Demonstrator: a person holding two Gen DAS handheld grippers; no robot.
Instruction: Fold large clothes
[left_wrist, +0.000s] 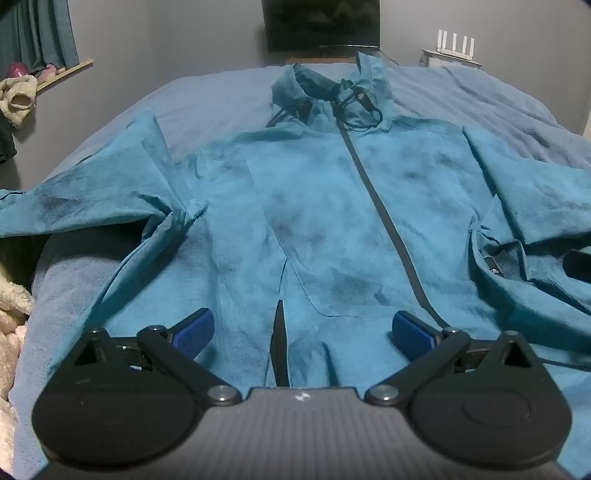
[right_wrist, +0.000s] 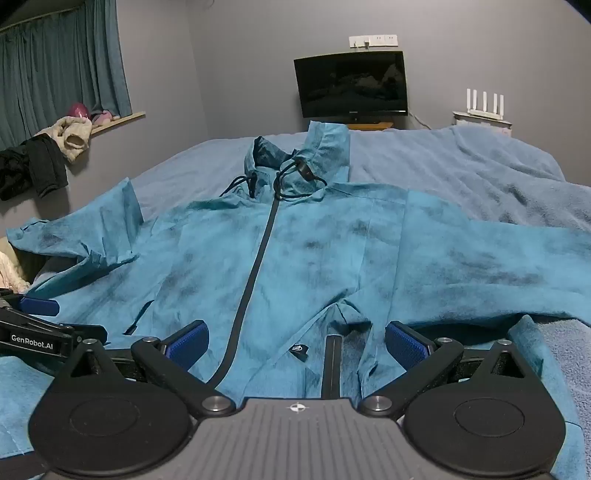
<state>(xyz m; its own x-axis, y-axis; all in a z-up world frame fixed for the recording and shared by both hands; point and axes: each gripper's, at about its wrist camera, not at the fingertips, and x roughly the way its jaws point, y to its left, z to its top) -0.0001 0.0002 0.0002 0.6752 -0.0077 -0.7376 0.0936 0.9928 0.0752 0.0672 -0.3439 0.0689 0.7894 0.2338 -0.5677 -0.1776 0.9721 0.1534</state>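
Observation:
A large teal zip-up jacket (left_wrist: 325, 206) lies front up on the bed, hood and drawcords at the far end, both sleeves spread out sideways. The right wrist view shows the same jacket (right_wrist: 314, 258) with its dark zip running down the middle. My left gripper (left_wrist: 303, 332) hovers over the jacket's near hem left of the zip, its blue pads wide apart with nothing between them. My right gripper (right_wrist: 295, 347) stands open over the hem right of the zip, near a small black label (right_wrist: 298, 350). The left gripper (right_wrist: 38, 306) also shows at the left edge of the right wrist view.
The jacket rests on a blue bedspread (right_wrist: 461, 173) that is rumpled at the right. A dark screen (right_wrist: 351, 85) and a white router (right_wrist: 484, 103) stand beyond the bed. Clothes (right_wrist: 40, 155) hang by a window ledge at the left. A fluffy pale blanket (left_wrist: 11, 314) lies at the bed's left.

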